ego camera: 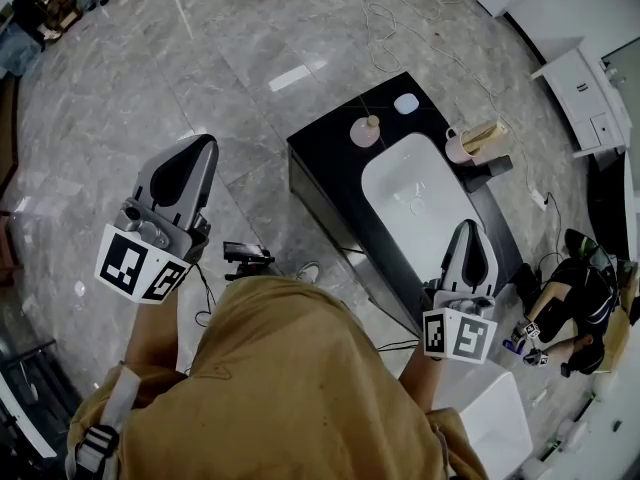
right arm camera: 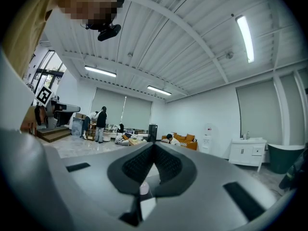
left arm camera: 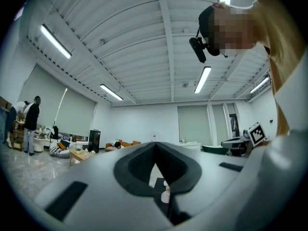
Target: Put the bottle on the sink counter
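From where I sit this looks like a large open test hall or studio, not a home. A polished grey stone floor [ego camera: 150, 68] runs wide and mostly bare, with loose cables [ego camera: 385, 28] trailing across it. A black sink counter [ego camera: 330, 143] with a white basin [ego camera: 420, 203] stands alone in the middle, away from any wall, like a mock-up. White cabinets [ego camera: 585, 93] line one edge. Overhead I see a ribbed white industrial ceiling [right arm camera: 192, 37] with long strip lights [left arm camera: 56, 41]. Far off are tall blinds [right arm camera: 120, 112], an orange sofa [right arm camera: 185, 139], a white vanity unit [right arm camera: 248, 153] and people standing at tables [right arm camera: 101, 124].
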Available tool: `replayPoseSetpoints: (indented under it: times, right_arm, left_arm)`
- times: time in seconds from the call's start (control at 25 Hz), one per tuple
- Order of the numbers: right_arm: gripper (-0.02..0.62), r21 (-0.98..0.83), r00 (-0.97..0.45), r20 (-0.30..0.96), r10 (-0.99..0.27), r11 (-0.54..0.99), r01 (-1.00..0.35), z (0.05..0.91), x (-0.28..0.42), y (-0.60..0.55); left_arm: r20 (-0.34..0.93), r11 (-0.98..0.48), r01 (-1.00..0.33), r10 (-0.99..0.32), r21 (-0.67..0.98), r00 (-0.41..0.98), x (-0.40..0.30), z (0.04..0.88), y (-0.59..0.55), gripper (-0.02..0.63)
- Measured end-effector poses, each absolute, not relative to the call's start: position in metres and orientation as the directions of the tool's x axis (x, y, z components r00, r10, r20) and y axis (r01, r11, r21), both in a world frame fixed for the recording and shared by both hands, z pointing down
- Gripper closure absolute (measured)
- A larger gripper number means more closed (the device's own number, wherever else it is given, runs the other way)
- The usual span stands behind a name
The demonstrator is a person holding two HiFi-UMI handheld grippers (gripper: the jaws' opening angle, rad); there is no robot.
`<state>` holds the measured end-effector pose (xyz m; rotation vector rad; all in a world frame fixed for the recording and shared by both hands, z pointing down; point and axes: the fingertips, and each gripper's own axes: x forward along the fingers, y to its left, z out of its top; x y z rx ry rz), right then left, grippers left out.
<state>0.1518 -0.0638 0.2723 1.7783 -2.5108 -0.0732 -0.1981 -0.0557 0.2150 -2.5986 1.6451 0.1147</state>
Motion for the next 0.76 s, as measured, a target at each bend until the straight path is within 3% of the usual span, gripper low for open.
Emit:
replayPoseSetpoints:
  times: [0.76]
  right_arm:
    - [0.591,0.085,-0.339,0.041,-0.94,0.341,-0.936,0.2754,0.152,-0.0667]
  left_arm:
    - [-0.088,-0.421,-0.907,-0.903,-0.011,0.421,-0.1954,0.2156,-0.055,0.603]
